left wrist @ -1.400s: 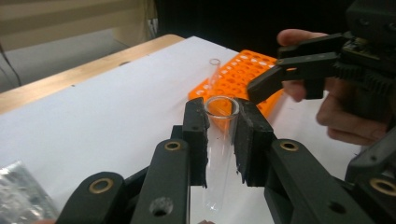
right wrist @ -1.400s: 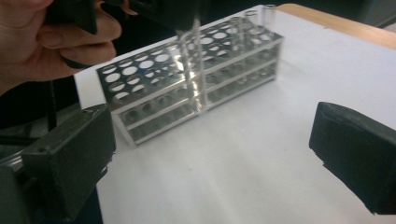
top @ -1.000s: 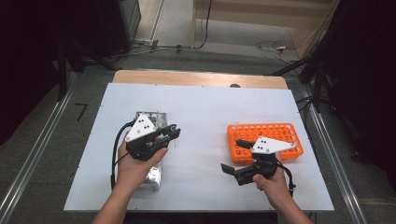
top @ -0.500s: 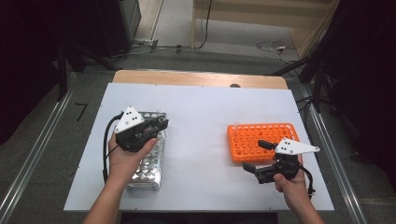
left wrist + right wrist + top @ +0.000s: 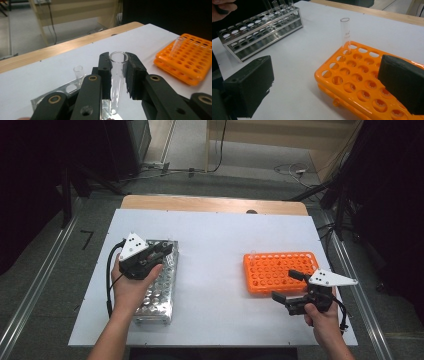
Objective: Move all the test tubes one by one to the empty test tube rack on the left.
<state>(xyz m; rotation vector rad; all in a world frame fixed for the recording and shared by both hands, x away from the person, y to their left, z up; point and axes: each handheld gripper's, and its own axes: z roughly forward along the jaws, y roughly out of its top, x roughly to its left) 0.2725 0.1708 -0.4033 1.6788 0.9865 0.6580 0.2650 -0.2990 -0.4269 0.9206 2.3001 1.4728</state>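
One glass tube (image 5: 117, 77) stands clamped between the left tool (image 5: 118, 72) jaws.

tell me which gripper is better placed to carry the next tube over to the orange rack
Left. The left gripper is shut on a glass tube above the metal rack. The right gripper has its jaws open and empty beside the orange rack, so it would need to cross the table first.

In the high view, the worktop (image 5: 215, 245) spans the middle of the frame. The metal rack (image 5: 159, 292) lies at its lower left, with the left gripper (image 5: 161, 254) over the rack's upper end, its fingers (image 5: 105, 72) either side of a test tube (image 5: 117, 77). The plastic rack (image 5: 272, 270) sits at centre right, one tube (image 5: 345, 31) standing in its upper-left corner. The right gripper (image 5: 287, 287) is at that rack's lower edge.
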